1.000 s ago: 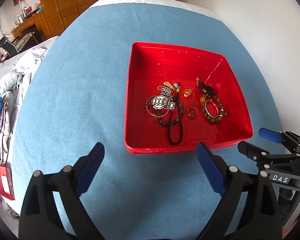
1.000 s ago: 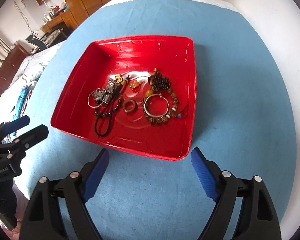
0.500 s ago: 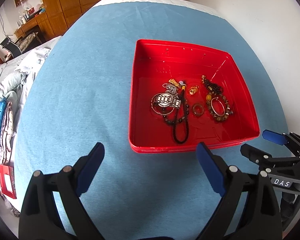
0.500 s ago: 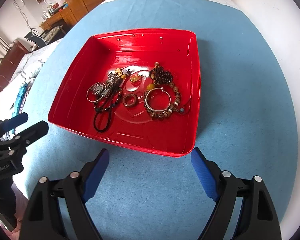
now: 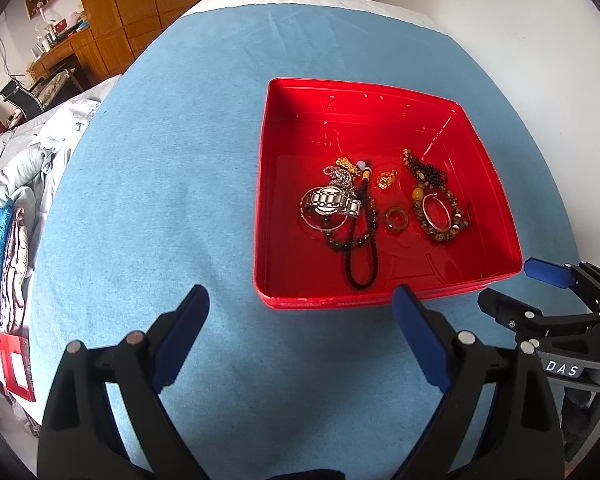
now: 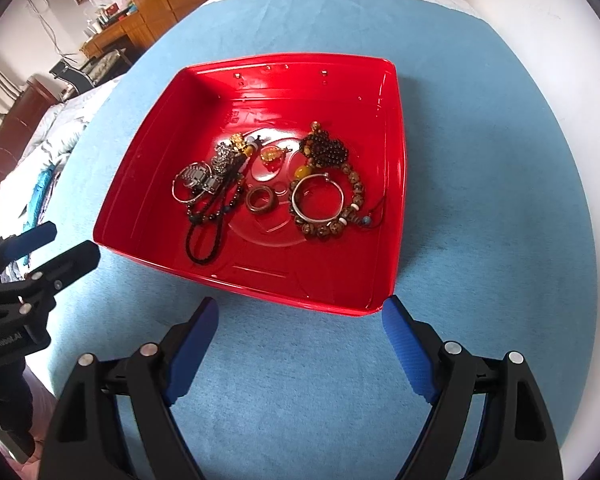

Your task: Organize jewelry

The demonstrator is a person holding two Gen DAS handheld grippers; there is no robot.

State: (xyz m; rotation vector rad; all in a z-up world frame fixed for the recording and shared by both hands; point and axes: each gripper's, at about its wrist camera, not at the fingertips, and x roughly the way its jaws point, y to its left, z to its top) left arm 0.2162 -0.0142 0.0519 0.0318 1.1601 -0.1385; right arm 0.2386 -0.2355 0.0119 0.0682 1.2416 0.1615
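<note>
A red tray point(image 5: 284, 184) point(image 6: 132, 200) sits on a blue cloth. In it lie a silver watch point(image 5: 330, 202) point(image 6: 194, 182), a black bead necklace point(image 5: 360, 256) point(image 6: 204, 240), a brown ring point(image 5: 396, 219) point(image 6: 261, 200), a gold charm point(image 5: 385, 179) point(image 6: 270, 156), and a silver bangle point(image 5: 438, 213) point(image 6: 318, 200) inside a brown bead bracelet point(image 6: 354, 196). My left gripper point(image 5: 300, 312) is open and empty, just short of the tray's near left edge. My right gripper point(image 6: 300, 320) is open and empty at the tray's near right corner.
The blue cloth point(image 5: 160, 200) covers a table beside a white wall point(image 5: 540, 60). Folded bedding point(image 5: 12, 220) and a red box point(image 5: 16, 364) lie off the left edge. Wooden cabinets point(image 5: 140, 0) stand at the back.
Both grippers have pulled back slightly and shifted, so the tray sits a little farther off in the views. The jewelry has not moved and both grippers stay open.
</note>
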